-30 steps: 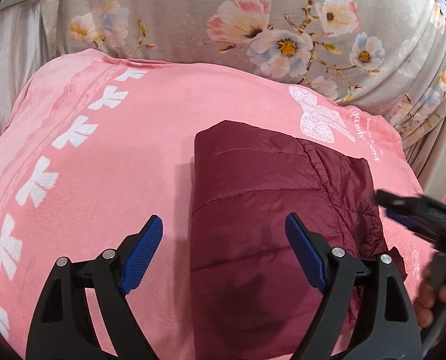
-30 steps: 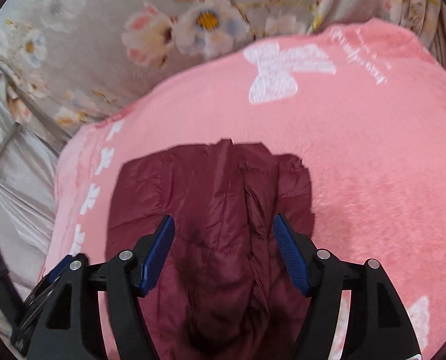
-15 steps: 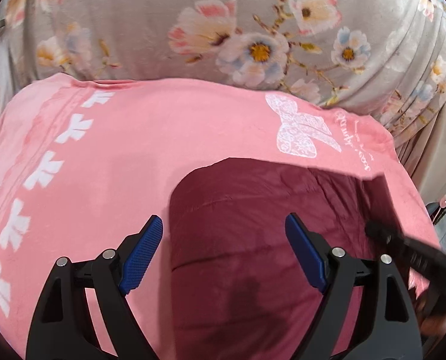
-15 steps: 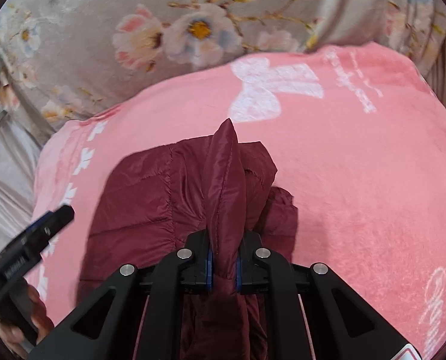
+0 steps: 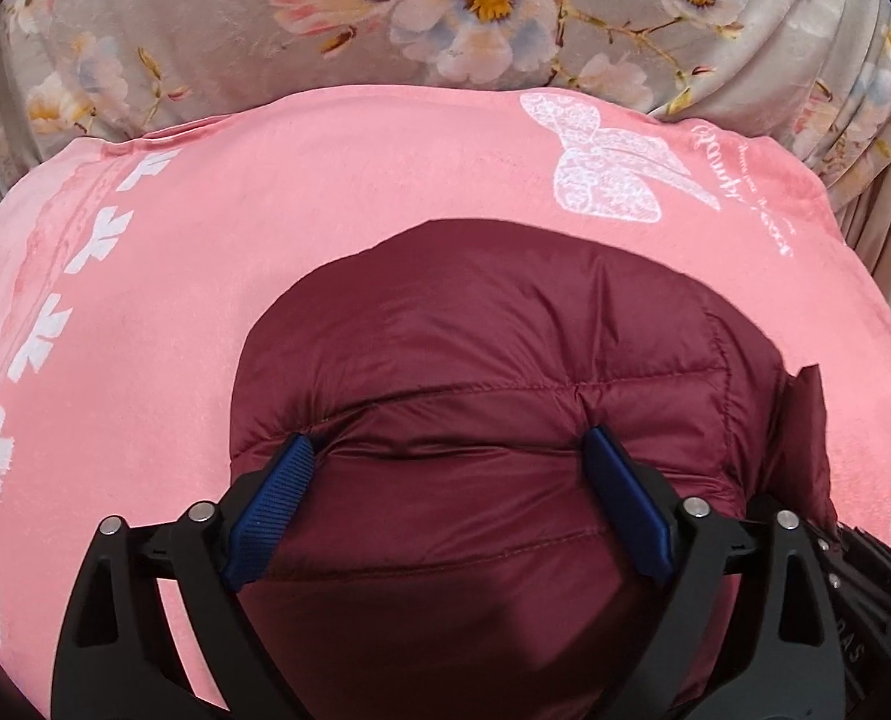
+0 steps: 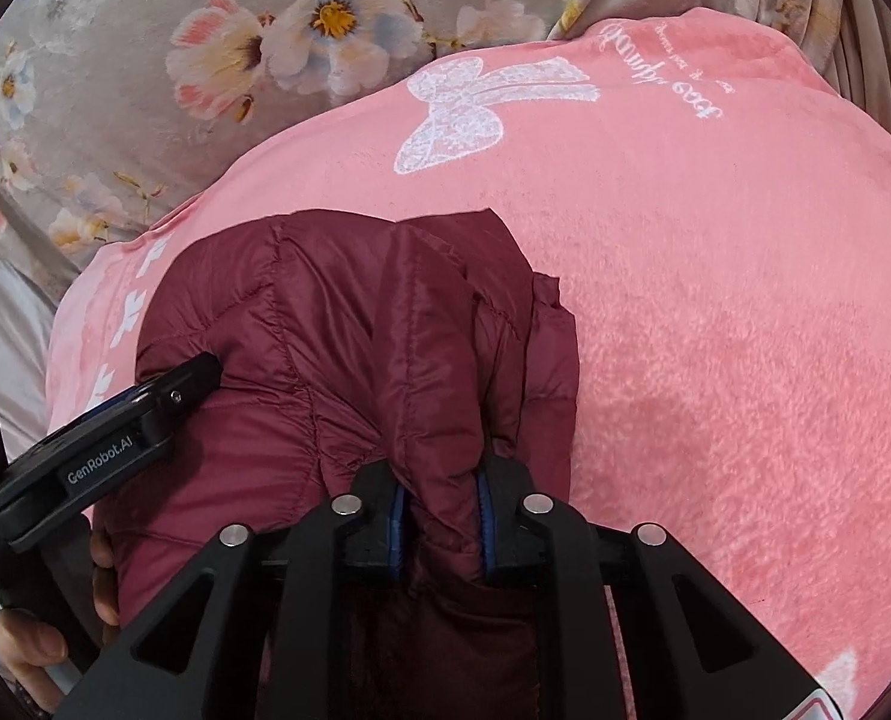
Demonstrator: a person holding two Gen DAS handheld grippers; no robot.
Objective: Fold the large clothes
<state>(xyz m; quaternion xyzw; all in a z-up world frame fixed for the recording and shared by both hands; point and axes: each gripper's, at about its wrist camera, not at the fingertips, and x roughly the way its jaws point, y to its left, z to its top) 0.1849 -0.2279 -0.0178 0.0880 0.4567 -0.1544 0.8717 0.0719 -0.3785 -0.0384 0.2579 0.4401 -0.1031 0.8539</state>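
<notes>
Maroon puffer jacket lying folded on a pink blanket, with a grey floral bedspread beyond at twelve o'clock.

In the left wrist view: left gripper spread wide and opening further, blue pads at eight and four o'clock of the frame centre, both tips pressed down into the quilted top of the jacket. Fabric bulging up between the fingers, dented along a stitched seam; nothing pinched. Jacket filling the span between the fingers and running on toward twelve o'clock; a raised flap at its three o'clock edge.

In the right wrist view: right gripper nearly together, easing slightly apart, a ridge of jacket still bunched tight between the blue pads and rising from them toward twelve o'clock. Rest of the jacket spread to nine and ten o'clock. Left gripper seen here at nine o'clock, one black fingertip resting on the jacket's surface, the person's hand behind it at seven o'clock. White bow print on the blanket at twelve o'clock, well apart from the jacket.
</notes>
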